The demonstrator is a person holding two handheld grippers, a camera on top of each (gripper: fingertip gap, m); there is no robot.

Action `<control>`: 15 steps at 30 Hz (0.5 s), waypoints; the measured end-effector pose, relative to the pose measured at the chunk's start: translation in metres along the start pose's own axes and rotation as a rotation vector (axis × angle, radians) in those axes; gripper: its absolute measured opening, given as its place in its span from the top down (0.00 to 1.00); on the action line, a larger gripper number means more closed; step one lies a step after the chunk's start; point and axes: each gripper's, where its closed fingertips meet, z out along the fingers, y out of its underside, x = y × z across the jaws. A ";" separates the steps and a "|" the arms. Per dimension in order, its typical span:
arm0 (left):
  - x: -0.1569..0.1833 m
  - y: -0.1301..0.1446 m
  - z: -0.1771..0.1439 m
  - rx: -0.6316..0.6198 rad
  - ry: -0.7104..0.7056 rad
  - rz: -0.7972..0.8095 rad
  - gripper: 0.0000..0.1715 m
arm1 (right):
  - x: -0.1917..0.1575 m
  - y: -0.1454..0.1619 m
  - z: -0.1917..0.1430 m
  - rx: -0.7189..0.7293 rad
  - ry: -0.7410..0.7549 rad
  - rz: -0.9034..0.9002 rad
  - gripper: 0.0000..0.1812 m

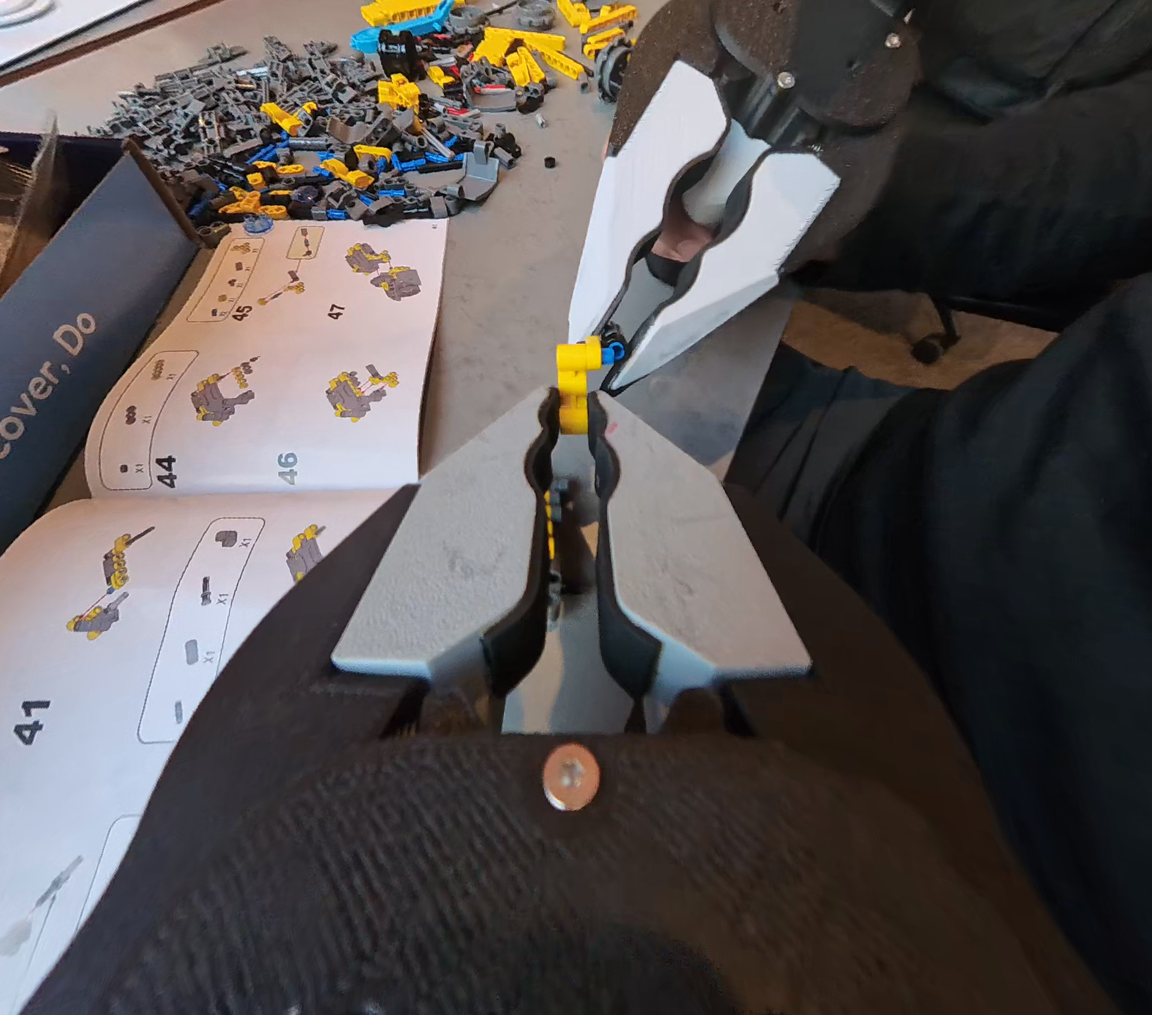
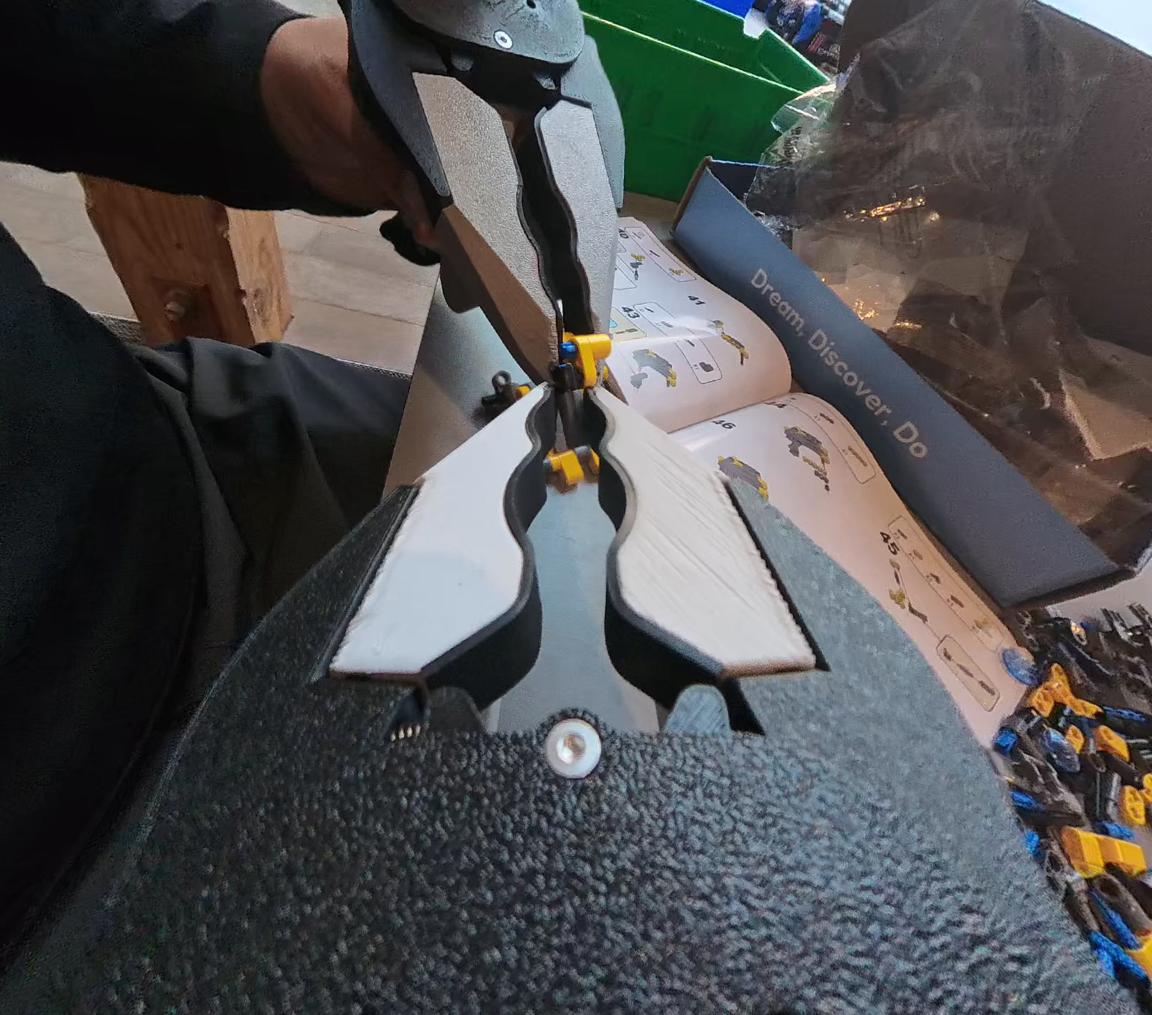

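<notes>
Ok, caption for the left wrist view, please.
Left gripper pinches a yellow connector while the right gripper meets it with a blue pin, above an open instruction booklet.

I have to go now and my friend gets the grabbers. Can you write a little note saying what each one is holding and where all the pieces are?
Left gripper: shut on the yellow connector, held above the table edge.
Right gripper: shut on a small black pin, its tip at the yellow connector's blue pin.
Loose brick pile lies past the open instruction booklet; dark box beside it.
Whether the pin is fully seated cannot be told.
</notes>
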 end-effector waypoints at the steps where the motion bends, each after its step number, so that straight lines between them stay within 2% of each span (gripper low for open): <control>1: 0.001 0.001 -0.001 -0.007 -0.005 0.010 0.97 | -0.002 0.000 0.000 0.000 0.006 -0.019 0.96; 7: 0.019 0.012 -0.002 -0.046 0.009 0.012 0.97 | -0.024 0.003 -0.001 -0.047 -0.009 -0.094 0.97; 11: 0.015 0.017 0.002 -0.050 -0.073 0.020 0.96 | -0.026 0.010 0.000 -0.114 0.009 -0.053 0.97; 15: 0.011 0.010 0.000 -0.011 -0.122 -0.039 0.96 | -0.021 0.006 -0.001 -0.108 0.061 -0.082 0.98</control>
